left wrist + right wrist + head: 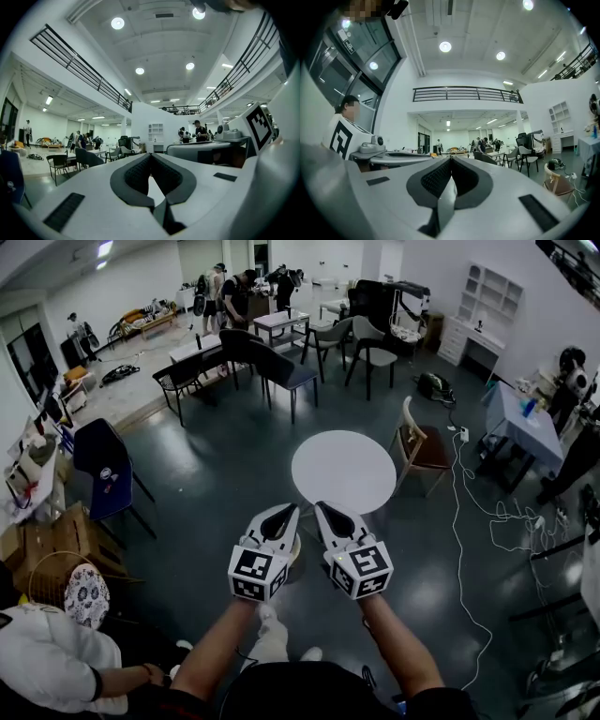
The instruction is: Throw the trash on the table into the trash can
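Head view is showing left gripper (281, 521) and right gripper (333, 519) pointing at the round tabletop (343, 472), jaws closed empty, presumably because nothing is within reach

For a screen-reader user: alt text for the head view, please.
The left hand-held gripper and right hand-held gripper, both shut, are held side by side, pointing toward a round white table; a wooden chair stands beside it.
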Motion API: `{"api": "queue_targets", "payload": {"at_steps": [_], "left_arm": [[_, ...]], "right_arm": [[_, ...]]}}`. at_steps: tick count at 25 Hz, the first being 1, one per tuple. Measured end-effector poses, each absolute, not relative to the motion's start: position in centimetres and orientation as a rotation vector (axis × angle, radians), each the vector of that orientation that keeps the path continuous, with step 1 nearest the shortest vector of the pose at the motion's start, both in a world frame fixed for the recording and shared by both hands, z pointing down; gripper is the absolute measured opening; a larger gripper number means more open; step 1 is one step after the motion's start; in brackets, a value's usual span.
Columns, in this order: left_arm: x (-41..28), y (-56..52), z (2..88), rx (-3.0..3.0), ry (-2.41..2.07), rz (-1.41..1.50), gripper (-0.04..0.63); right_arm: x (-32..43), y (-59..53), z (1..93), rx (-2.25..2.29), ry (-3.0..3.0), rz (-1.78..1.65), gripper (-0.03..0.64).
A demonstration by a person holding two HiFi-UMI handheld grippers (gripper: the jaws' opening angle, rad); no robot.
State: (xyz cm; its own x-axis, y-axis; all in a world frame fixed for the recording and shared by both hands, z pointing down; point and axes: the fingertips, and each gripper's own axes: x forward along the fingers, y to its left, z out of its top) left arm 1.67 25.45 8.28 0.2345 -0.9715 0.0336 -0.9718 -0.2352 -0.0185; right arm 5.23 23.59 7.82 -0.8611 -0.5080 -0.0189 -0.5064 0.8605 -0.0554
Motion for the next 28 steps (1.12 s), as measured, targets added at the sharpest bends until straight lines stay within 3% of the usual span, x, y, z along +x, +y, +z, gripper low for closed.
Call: {"api": "queue_targets", "payload": {"at_steps": [13, 28], "left_arm": [[2.6, 28.6, 6.4, 2.430, -1.995, 0.043, 0.015], [-0.4, 28.4, 5.4, 2.440, -2.010, 0.036, 0.015]], "right_arm": [[6.9, 27.1, 6.2, -0.731, 3.001, -0.064, 0.018], [3.1, 26.9, 5.5, -0.683, 3.014, -0.037, 0.018]]}}
